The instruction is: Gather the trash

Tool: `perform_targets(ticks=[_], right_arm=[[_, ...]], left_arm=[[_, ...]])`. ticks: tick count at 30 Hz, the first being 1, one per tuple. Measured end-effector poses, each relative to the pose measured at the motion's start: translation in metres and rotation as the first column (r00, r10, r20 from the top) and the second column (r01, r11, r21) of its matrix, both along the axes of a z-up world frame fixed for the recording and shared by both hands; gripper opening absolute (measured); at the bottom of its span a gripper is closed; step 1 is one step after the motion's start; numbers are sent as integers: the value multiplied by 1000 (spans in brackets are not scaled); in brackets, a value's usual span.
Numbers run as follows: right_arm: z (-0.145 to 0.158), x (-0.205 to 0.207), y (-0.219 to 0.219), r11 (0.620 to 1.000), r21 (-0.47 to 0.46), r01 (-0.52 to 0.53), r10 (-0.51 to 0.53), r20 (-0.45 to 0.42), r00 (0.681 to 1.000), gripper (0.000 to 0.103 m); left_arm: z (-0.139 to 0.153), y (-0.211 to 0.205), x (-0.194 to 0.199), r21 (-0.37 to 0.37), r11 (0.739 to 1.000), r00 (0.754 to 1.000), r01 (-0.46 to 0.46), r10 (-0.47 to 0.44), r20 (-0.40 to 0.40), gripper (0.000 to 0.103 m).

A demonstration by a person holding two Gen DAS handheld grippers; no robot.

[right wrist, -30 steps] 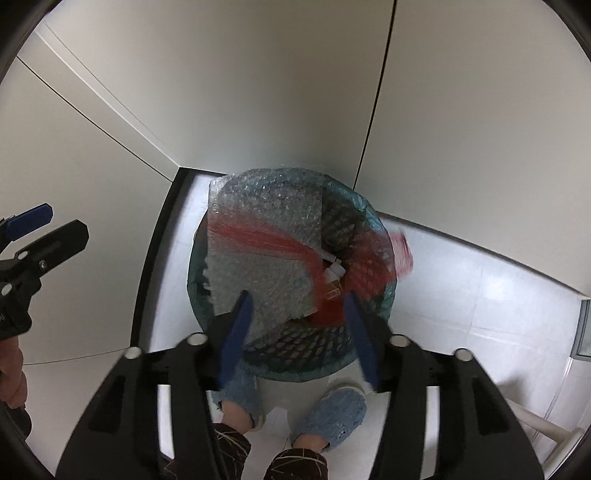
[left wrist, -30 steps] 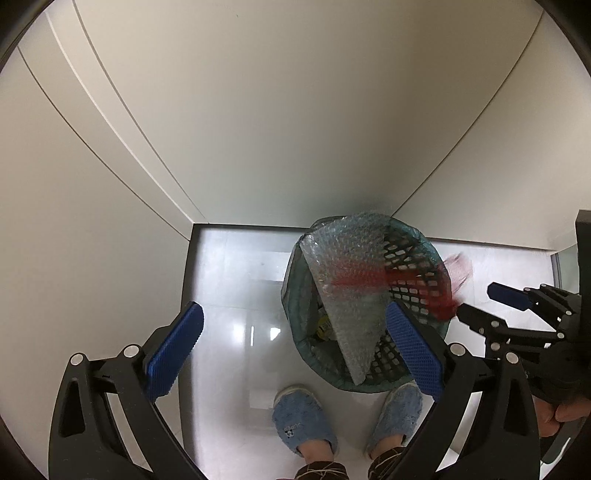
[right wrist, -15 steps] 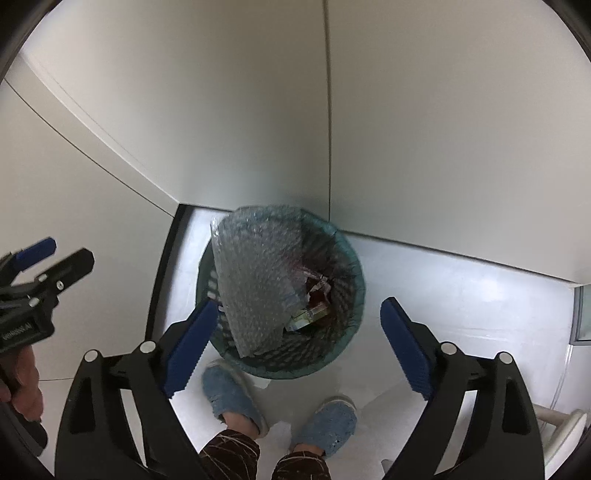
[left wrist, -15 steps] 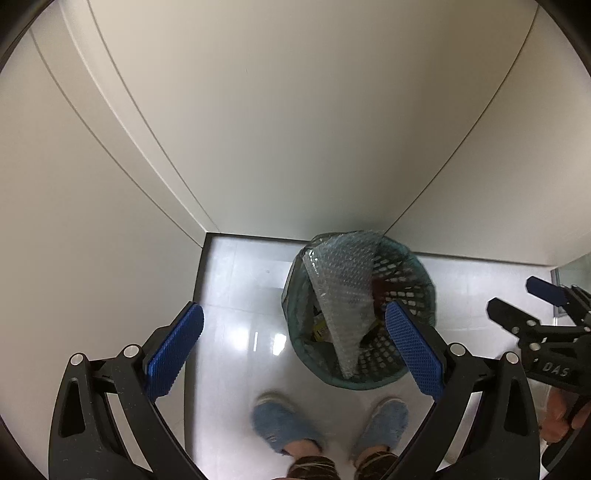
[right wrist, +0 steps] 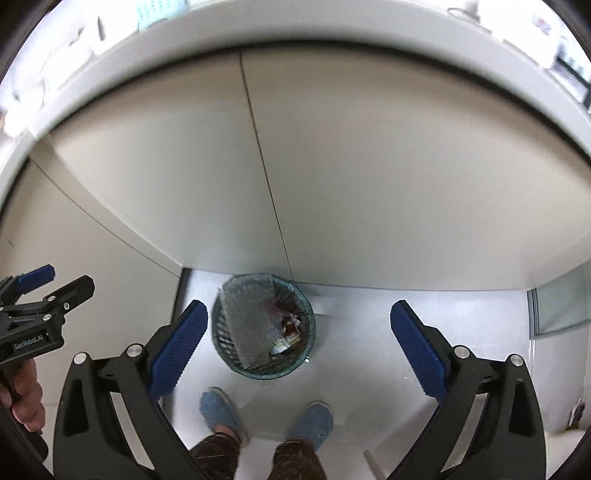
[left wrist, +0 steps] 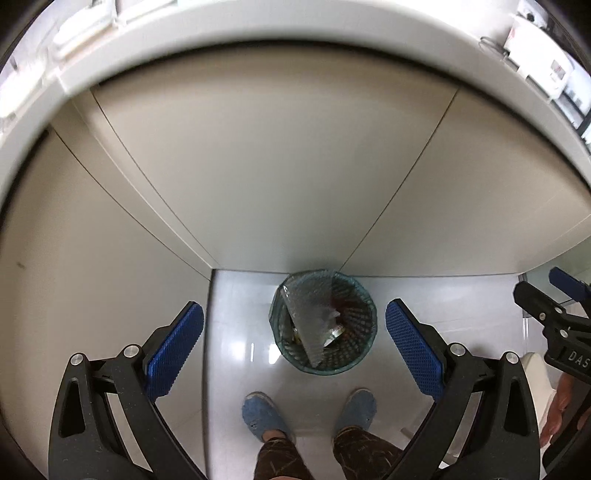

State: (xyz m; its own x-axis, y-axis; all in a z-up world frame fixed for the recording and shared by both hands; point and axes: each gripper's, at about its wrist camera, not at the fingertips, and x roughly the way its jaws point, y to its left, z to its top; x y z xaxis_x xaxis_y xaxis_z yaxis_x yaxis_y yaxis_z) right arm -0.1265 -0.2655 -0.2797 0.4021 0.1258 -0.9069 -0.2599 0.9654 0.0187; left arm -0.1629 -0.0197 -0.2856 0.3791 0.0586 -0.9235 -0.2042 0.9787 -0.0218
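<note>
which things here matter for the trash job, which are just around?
Job:
- mesh wastebasket
- bubble wrap sheet standing in it
- small wrappers at its bottom
- left gripper, empty, wide open
- right gripper, empty, jaws opening

Just around:
- blue slippers
- cabinet panels
- white counter edge

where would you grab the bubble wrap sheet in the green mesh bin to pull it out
Grip the bubble wrap sheet at its upper edge, which leans on the far rim of the green mesh bin. Come straight down from above: that edge sits highest and clear of the other trash.
</note>
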Motion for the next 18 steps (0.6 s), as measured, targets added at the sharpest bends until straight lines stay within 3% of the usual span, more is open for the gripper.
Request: perform_targets(ticks=[4,10,15,18], right_arm=[[65,-15,0,1000,19,19,-19,30,999,95],[146,-37,8,994,75,80,-81,10,997,95],[214,-52,13,992,56,115,-119,75,990,95],[241,-54,14,991,49,128,-133,126,983,95]], left_arm=[[55,2,-3,26,999,1000,21,-20,-7,97],[142,14,-16,-29,999,999,34,-33,32,97],[208,23,-25,-19,999,995,39,-37,93,97],[230,22,-29,-13,998,992,56,-54,111,97]])
